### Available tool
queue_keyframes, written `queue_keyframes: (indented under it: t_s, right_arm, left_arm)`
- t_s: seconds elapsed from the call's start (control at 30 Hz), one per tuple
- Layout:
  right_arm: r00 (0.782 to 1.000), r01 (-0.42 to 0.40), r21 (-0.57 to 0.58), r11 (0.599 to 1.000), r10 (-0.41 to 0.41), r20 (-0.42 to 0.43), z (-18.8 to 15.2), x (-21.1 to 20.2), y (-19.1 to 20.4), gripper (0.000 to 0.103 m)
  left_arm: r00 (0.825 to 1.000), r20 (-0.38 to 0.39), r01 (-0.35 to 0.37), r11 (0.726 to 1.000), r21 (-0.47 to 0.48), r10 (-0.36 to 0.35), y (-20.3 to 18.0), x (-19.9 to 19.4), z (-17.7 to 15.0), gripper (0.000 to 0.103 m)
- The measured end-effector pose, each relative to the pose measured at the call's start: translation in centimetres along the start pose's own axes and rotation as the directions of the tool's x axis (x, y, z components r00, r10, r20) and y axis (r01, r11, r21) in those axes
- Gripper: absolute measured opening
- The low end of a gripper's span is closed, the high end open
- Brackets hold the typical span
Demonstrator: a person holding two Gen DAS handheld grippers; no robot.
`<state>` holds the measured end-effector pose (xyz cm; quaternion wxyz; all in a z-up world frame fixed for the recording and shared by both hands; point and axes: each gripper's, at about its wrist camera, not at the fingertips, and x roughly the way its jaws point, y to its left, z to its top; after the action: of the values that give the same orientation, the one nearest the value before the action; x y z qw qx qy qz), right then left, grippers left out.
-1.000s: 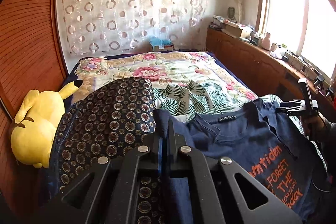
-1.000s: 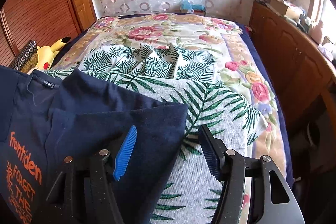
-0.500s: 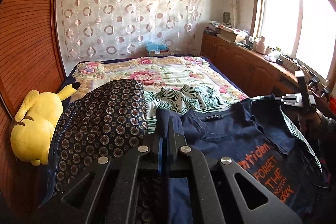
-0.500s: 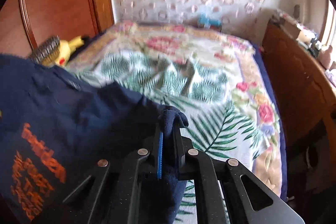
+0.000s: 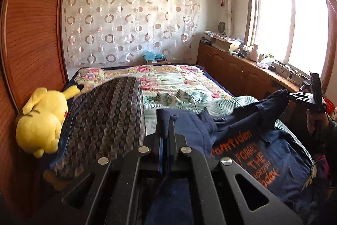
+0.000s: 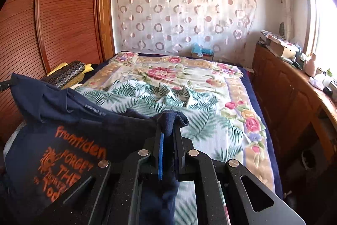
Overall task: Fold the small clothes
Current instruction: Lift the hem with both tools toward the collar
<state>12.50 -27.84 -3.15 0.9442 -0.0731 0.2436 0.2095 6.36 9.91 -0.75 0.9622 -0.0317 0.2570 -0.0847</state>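
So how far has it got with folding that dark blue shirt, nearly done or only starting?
Only starting. Done: each gripper has pinched a bunch of the navy T-shirt, the left gripper and the right gripper both shut on the cloth. In hand: the shirt hangs spread between them above the bed, orange print facing up. Left: no fold shows yet, so every fold remains.

Navy tee (image 6: 69, 119) w/ orange print, yellow plush (image 5: 40, 119), floral & fern-print, maybe 2, bedspreads (image 6: 189, 81)
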Motion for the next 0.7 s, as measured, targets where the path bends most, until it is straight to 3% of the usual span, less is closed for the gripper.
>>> queue_keyframes:
  t_s: [0.1,0.27,0.57,0.7]
  right_arm:
    - [1.0,-0.001,0.012,1.0,0.001,0.002,-2.1,-2.2,0.7,0.007]
    - [1.0,-0.009,0.05,0.999,0.008,0.019,-4.8,-6.8,0.9,0.007]
    - [0.999,0.007,0.063,0.998,-0.01,0.039,-5.9,-12.2,0.7,0.007]
    - [1.0,-0.012,0.07,0.997,0.011,0.012,-7.1,-13.6,0.5,0.007]
  left_arm:
    - [0.999,0.034,0.03,0.998,-0.053,-0.028,0.2,-2.4,-1.9,0.003]
    - [0.999,0.034,0.004,0.998,-0.059,-0.002,0.3,-5.1,-3.2,0.003]
    - [0.999,0.037,-0.032,0.998,-0.062,0.034,0.9,-8.7,-4.5,0.003]
    - [1.0,0.013,-0.009,0.995,-0.102,0.01,0.8,-10.0,-6.6,0.003]
